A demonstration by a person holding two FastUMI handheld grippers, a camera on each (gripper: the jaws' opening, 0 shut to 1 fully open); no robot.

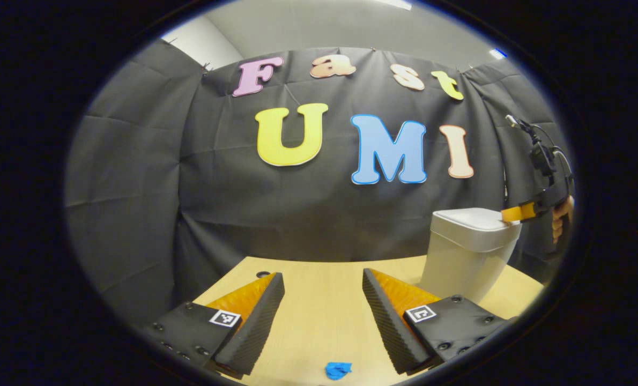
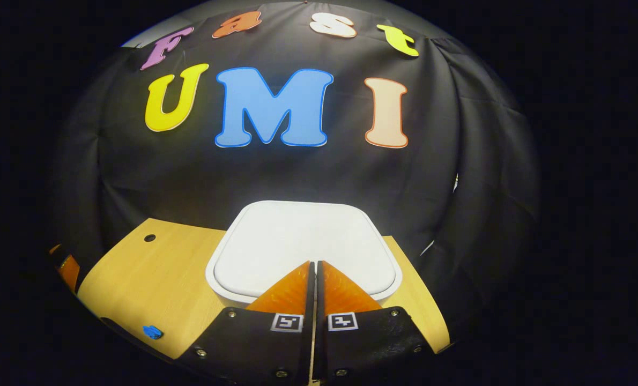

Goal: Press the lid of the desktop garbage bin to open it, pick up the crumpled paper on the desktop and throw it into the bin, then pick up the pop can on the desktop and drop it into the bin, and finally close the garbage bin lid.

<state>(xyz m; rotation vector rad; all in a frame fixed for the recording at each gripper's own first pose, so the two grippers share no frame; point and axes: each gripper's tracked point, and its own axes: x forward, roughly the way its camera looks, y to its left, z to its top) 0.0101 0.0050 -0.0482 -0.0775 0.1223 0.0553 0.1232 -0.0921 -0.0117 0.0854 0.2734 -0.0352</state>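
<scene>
The white desktop bin [image 1: 466,262] stands at the right of the wooden table, its lid [image 1: 472,219] down. In the right gripper view that lid [image 2: 297,241] lies just below and ahead of me. My right gripper [image 2: 314,264] is shut with nothing between its fingers, and its tips rest at the lid's near edge. The left gripper view shows the right gripper [image 1: 512,214] touching the lid's right rim, held by a hand [image 1: 563,217]. My left gripper [image 1: 321,274] hovers open over the table, left of the bin. A small blue crumpled scrap [image 1: 338,370] lies between its fingers, near the front edge.
The wooden table [image 1: 319,316] has a small round hole [image 1: 263,274] near its back left corner. The booth's black cloth wall hangs close behind the table and the bin. The blue scrap [image 2: 153,332] lies at the table's left front in the right gripper view.
</scene>
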